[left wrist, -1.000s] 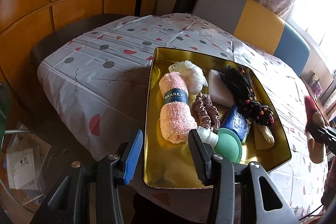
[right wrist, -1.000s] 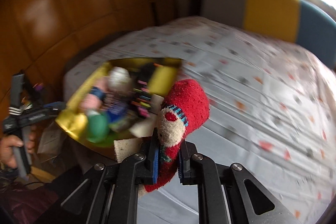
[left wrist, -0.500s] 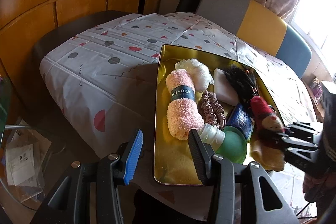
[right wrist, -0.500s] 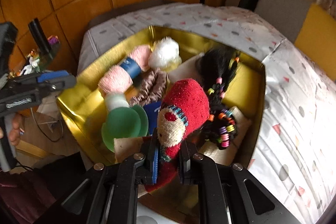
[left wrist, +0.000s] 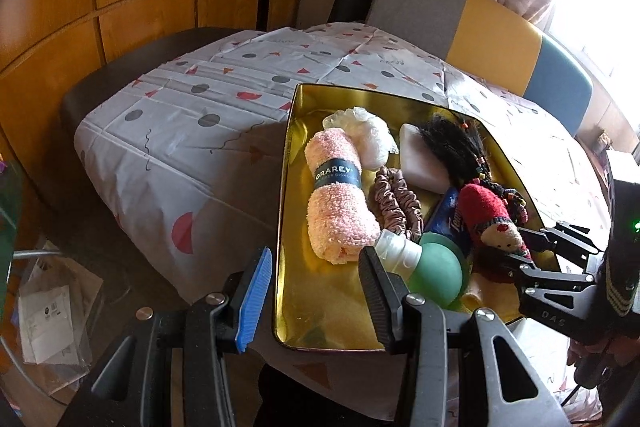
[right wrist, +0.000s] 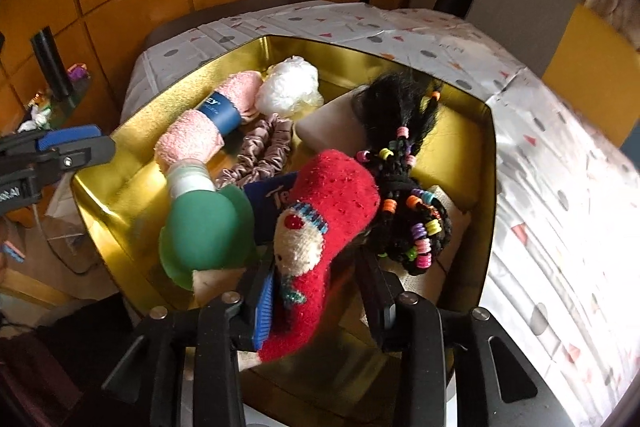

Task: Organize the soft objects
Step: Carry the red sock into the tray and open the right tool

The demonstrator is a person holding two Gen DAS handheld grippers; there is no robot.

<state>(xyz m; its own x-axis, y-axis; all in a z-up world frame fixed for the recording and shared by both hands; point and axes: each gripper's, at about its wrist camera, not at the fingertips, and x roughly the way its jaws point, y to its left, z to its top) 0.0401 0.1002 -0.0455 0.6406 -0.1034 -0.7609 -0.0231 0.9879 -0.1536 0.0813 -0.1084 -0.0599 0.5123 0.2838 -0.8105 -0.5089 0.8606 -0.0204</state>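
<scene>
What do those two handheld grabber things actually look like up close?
Both are black metal frames with slotted arms and silver bolts. On the left gripper, one finger carries a ribbed blue pad, the other a ribbed black one. The right gripper has the same pairing of blue and black pads. Seen from the left camera, its body bears white lettering, a small green light, and pale stripes.

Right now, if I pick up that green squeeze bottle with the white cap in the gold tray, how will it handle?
The green squeeze bottle with the white cap looks rubbery, so it would probably give under the claw. Its rounded body lies on its side, so a push may roll it. It seems light for its size, though its contents are not visible.
</scene>
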